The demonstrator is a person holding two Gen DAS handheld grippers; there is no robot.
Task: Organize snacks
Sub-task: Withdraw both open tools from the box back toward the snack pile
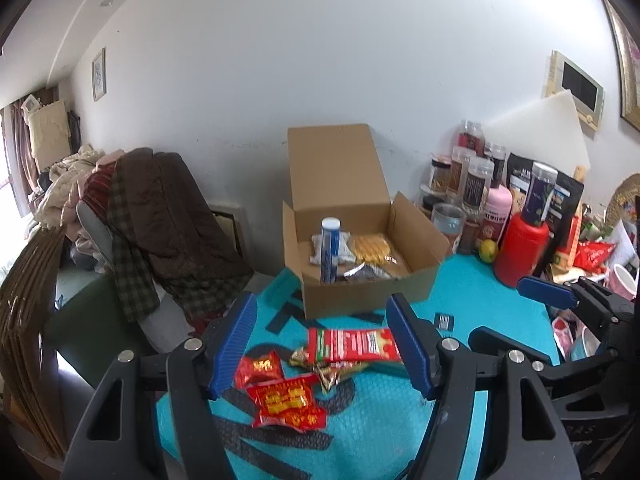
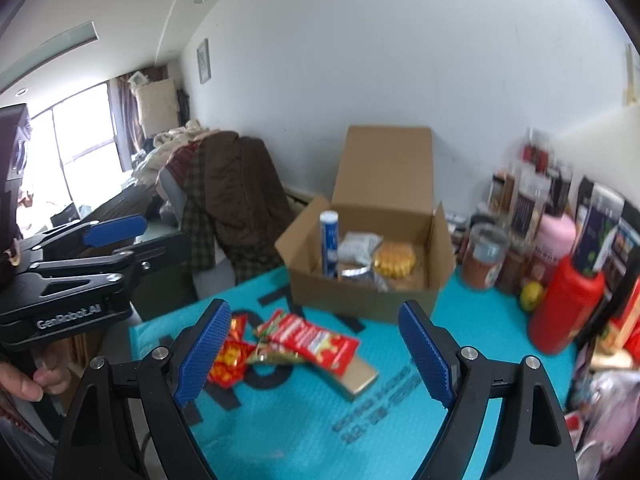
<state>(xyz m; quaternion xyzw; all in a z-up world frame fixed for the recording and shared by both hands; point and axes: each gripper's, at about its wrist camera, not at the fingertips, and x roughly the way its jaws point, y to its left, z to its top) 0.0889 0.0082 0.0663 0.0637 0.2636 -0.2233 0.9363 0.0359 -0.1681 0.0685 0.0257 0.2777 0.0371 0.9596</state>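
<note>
Both pairs of jaws stood apart and empty, the left gripper (image 1: 326,342) over the snack pile (image 1: 304,376) by the near edge of the teal mat (image 1: 480,312), the right gripper (image 2: 316,350) beside it. Only the left view showed three red packets plus a gold wrapper; only the right view showed a flat gold box (image 2: 358,376) under the long red packet (image 2: 316,342). Behind, the open cardboard box (image 1: 360,284) held one blue tube (image 1: 330,250), a white pouch, a yellow pack and a dark foil packet.

Jars (image 2: 520,208) blurred, labels unreadable; box (image 2: 360,292) contents perhaps partly hidden.
</note>
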